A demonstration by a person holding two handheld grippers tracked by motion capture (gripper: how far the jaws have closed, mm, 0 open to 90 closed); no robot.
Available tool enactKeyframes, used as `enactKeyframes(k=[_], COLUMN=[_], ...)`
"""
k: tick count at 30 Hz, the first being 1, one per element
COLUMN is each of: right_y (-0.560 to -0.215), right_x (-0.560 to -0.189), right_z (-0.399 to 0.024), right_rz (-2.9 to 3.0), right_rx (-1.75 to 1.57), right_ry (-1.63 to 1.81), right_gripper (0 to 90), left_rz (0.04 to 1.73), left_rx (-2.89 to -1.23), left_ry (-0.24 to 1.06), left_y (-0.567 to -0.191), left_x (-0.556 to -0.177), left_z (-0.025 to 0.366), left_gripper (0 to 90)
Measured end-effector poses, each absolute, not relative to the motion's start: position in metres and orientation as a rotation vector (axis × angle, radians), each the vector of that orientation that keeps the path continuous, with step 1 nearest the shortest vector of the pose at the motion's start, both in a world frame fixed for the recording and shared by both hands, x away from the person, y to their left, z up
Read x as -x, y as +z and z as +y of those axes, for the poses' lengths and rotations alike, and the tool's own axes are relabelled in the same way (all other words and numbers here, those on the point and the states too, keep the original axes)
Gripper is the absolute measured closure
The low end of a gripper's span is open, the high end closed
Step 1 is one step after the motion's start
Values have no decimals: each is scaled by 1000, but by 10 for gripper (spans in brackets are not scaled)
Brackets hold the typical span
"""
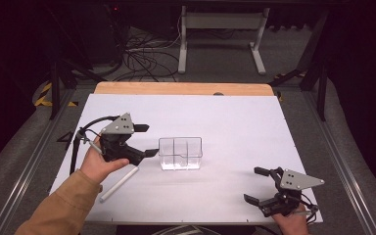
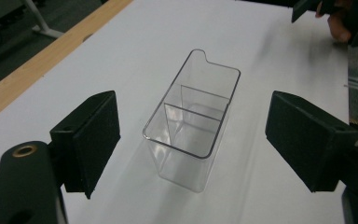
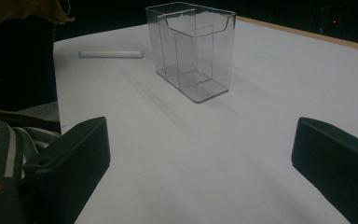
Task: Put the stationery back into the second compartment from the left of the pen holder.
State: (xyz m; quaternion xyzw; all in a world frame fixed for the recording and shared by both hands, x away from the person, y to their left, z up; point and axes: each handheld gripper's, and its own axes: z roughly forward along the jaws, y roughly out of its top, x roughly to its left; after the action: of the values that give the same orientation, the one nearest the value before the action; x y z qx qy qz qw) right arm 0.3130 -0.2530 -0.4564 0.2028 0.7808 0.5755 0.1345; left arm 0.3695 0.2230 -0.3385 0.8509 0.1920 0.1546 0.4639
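Item one: a clear plastic holder, upright near the middle of the white table cover, open at the top, split by inner walls into compartments that I read as empty. Its long axis runs across the table, left to right from my seat.

Item two: my left gripper, held just left of the holder, jaws spread wide and holding nothing. In the left gripper view the holder stands between the two jaws and ahead of them, its long axis pointing away from the camera. I judge this hand the nearer one by far, and any grasp would turn on closing across the narrow width.

Item three: my right gripper, near the table's front right corner, well apart from the holder, jaws likewise spread and empty.

Item four: a white stick lying flat on the table beside my left forearm.

Hard to make out: the exact count of compartments, since clear walls overlap; what the stick is.
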Motion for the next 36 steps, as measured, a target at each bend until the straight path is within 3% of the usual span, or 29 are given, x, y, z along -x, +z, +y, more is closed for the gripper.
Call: enactKeyframes(k=[11, 14, 36], right_y=[-456, -456, -456], right_x=[-313, -313, -312], right_z=[-253, -253, -251], right_rz=[2265, 2262, 2273], right_rx=[-589, -589, -585], right_ry=[1667, 1669, 1662], right_gripper=[50, 50, 48], left_rz=[621, 645, 820], left_rx=[-1994, -2015, -2105], left_ry=[449, 508, 548], left_y=[-344, -349, -380], left_x=[-348, -339, -312], left_z=[242, 244, 260], left_gripper=[155, 144, 168])
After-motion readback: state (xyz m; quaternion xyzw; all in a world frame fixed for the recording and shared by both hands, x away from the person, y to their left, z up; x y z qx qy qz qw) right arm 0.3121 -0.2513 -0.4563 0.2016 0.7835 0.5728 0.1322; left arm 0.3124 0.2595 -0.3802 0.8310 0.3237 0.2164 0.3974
